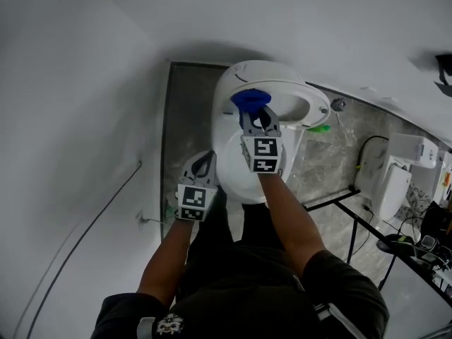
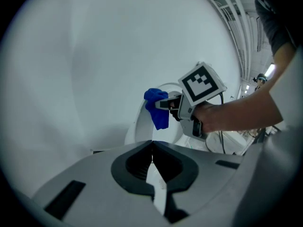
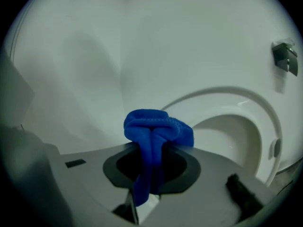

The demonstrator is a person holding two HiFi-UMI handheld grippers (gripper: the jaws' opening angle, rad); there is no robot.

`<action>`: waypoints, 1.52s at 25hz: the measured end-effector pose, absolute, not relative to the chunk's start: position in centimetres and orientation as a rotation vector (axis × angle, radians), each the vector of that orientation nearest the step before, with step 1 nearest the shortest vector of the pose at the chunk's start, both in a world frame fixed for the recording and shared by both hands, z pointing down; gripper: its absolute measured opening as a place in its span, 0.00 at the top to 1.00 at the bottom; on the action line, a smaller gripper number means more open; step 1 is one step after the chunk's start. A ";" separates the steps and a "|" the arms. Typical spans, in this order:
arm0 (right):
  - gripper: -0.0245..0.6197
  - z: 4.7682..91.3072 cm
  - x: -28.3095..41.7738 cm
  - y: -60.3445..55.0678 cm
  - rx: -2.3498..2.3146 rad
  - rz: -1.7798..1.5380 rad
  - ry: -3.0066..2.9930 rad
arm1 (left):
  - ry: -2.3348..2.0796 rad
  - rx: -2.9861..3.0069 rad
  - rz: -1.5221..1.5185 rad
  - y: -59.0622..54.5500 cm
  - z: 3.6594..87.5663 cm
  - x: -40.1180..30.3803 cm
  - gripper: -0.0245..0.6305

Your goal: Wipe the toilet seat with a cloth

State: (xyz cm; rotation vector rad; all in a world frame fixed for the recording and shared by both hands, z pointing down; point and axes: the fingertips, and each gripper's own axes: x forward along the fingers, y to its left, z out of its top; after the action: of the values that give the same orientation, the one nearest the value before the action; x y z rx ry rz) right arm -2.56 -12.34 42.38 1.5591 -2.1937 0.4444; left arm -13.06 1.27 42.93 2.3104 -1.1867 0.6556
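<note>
A white toilet (image 1: 240, 179) stands against the back wall, its seat ring (image 1: 311, 103) showing to the right of my right gripper. My right gripper (image 1: 258, 119) is shut on a bunched blue cloth (image 1: 248, 99), held over the seat's left rear part. In the right gripper view the cloth (image 3: 156, 126) is pinched between the jaws of the right gripper (image 3: 151, 150), with the seat ring (image 3: 246, 103) and bowl (image 3: 232, 136) to the right. My left gripper (image 1: 203, 162) hangs left of the toilet, shut and empty. The left gripper (image 2: 152, 143) looks at the cloth (image 2: 157, 109).
White walls close in on the left and behind. A green item (image 1: 319, 128) and a wall fitting (image 1: 339, 105) sit right of the toilet. Further right stand white fixtures (image 1: 395, 182), a black frame (image 1: 349, 207) and cables. A thin cable (image 1: 92, 217) runs down the left wall.
</note>
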 end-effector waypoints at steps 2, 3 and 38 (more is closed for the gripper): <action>0.83 40.9 -1.6 -12.8 1.595 0.446 -2.201 | -1.184 2.333 0.663 0.7 42.1 -12.5 0.95; 0.83 40.3 -1.0 -13.0 1.620 0.452 -2.201 | -1.184 2.347 0.666 0.3 41.7 -12.1 0.95; 0.83 37.2 11.5 3.3 1.706 0.625 -2.175 | -1.077 2.717 1.192 -13.3 37.8 0.0 0.71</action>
State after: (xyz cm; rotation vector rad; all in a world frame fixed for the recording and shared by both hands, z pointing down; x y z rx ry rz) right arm 11.47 3.25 37.23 1.7062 -2.1747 0.6250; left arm -0.01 -13.32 37.81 2.7171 -1.0773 1.1923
